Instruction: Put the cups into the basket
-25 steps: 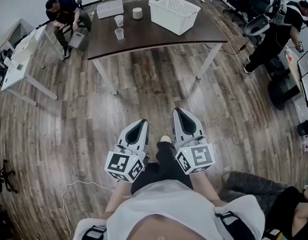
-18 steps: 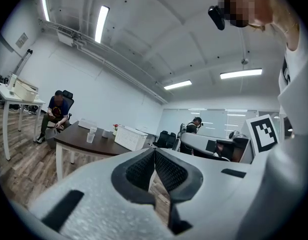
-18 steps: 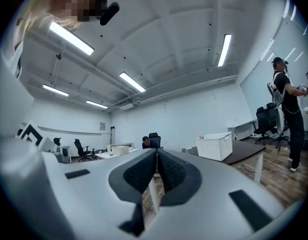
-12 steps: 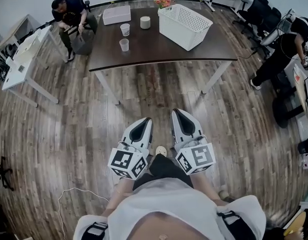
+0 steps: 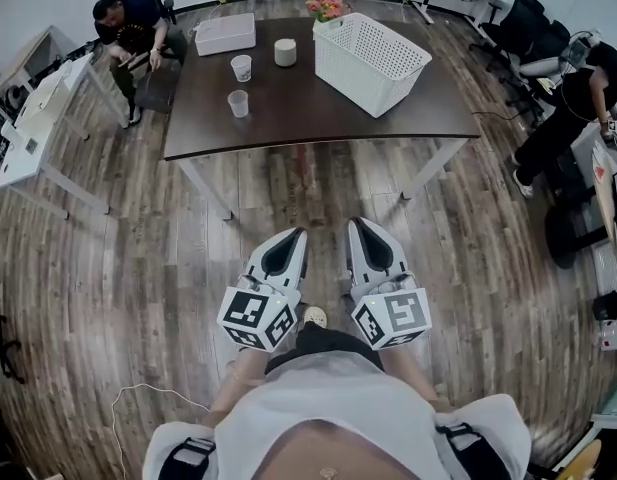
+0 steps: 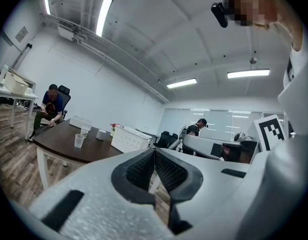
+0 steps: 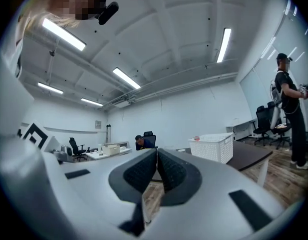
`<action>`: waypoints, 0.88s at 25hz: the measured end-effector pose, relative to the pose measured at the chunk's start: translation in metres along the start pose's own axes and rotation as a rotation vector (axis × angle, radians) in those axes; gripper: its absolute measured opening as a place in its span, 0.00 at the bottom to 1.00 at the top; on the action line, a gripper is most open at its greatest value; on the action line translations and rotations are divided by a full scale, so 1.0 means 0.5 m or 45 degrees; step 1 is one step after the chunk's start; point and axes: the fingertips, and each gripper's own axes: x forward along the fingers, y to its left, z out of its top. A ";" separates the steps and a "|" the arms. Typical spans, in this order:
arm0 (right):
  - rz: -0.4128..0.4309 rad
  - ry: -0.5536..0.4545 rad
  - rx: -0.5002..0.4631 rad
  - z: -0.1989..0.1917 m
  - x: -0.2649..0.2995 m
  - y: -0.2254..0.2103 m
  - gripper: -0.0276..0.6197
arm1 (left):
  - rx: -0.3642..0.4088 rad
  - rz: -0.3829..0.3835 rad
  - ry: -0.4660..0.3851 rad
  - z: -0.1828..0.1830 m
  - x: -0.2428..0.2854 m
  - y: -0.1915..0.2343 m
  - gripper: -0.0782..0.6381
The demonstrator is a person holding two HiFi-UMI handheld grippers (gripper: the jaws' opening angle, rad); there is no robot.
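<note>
Two clear plastic cups (image 5: 238, 103) (image 5: 241, 67) stand on the left part of a dark brown table (image 5: 318, 118). A white lattice basket (image 5: 373, 48) sits on its right part. Both grippers are held level over the wooden floor, well short of the table. My left gripper (image 5: 291, 236) is shut with nothing in it, and so is my right gripper (image 5: 360, 224). In the left gripper view the cups (image 6: 79, 140) and the basket (image 6: 130, 139) lie far ahead, beyond the gripper (image 6: 154, 151). In the right gripper view the basket (image 7: 211, 147) shows past the gripper (image 7: 156, 151).
A white roll (image 5: 285, 52), a pale box (image 5: 225, 33) and flowers (image 5: 326, 8) share the table's far side. A person sits at the far left corner (image 5: 128, 28); another stands at the right (image 5: 578, 78). White desks (image 5: 38, 118) stand left. A cable (image 5: 138, 398) lies on the floor.
The table has drawn nearer and lower in the head view as both grippers moved forward together. Their jaws stayed shut.
</note>
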 end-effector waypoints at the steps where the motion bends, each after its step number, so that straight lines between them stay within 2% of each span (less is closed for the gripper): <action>1: -0.009 -0.002 0.007 0.000 0.008 -0.012 0.06 | 0.002 -0.004 -0.001 0.001 0.013 0.001 0.12; 7: 0.010 0.010 0.018 -0.011 0.056 -0.059 0.06 | -0.005 0.045 0.006 -0.005 0.069 0.029 0.12; 12: -0.002 0.020 0.081 -0.031 0.085 -0.102 0.06 | -0.027 0.104 -0.015 -0.011 0.089 0.054 0.12; 22: 0.088 0.057 0.093 -0.041 0.117 -0.091 0.06 | -0.019 0.125 0.017 -0.014 0.114 0.055 0.12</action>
